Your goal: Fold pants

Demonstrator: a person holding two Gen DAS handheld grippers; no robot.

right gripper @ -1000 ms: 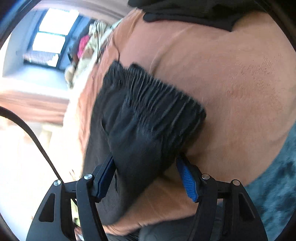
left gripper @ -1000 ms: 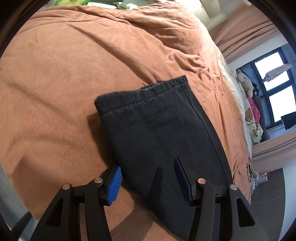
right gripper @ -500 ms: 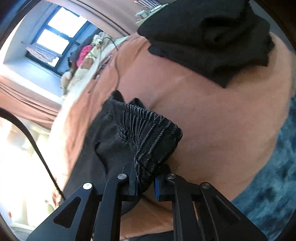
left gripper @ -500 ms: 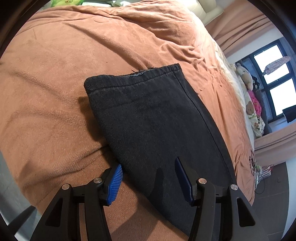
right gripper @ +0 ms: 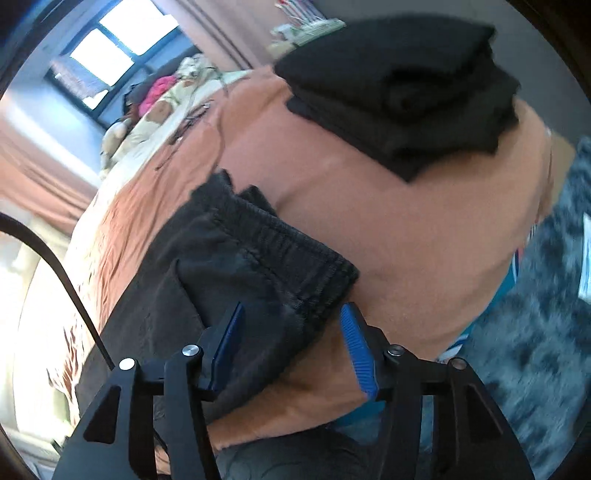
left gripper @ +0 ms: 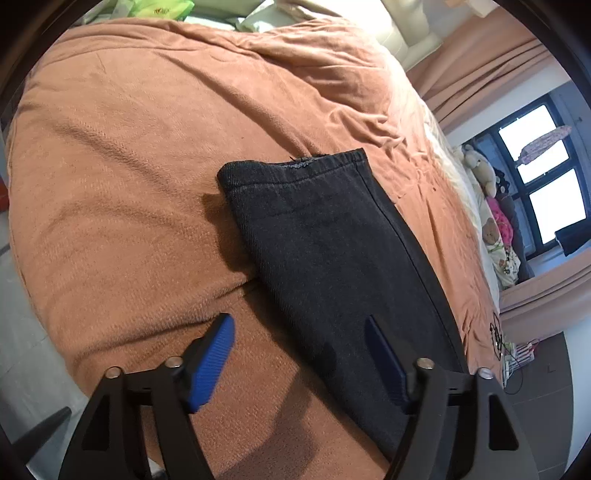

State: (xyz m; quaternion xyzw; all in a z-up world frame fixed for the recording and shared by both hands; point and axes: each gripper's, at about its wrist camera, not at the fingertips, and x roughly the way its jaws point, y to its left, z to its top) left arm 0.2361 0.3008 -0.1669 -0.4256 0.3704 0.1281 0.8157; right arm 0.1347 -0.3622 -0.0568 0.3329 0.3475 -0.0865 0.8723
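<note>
Opening wider, the left gripper (left gripper: 299, 341) hovers released over the leg end of the dark charcoal ribbed fabric pants (left gripper: 332, 258), pressing on nothing. The right gripper (right gripper: 291, 332) is also opening, its blue pads straddling the elastic waistband (right gripper: 284, 243) without pinching it. The pants lie lengthwise on the rust-orange blanketed bed (left gripper: 129, 166), near a stack of folded black clothes (right gripper: 402, 99) at the bed's corner.

An orange-brown blanket (left gripper: 147, 166) spreads ahead of and under the left tool, wrinkled toward its far end. Past that far end lie a green packet (left gripper: 159, 5) and pale pillows (left gripper: 388, 26). Off to the right stand a dark-framed window (left gripper: 543, 184), pinkish curtains (left gripper: 480, 66) and stuffed toys (left gripper: 480, 173). Ahead of the right tool, a stack of folded black clothes (right gripper: 402, 96) rests on the blanket; a grey shaggy rug (right gripper: 535, 314) lies to its right.
</note>
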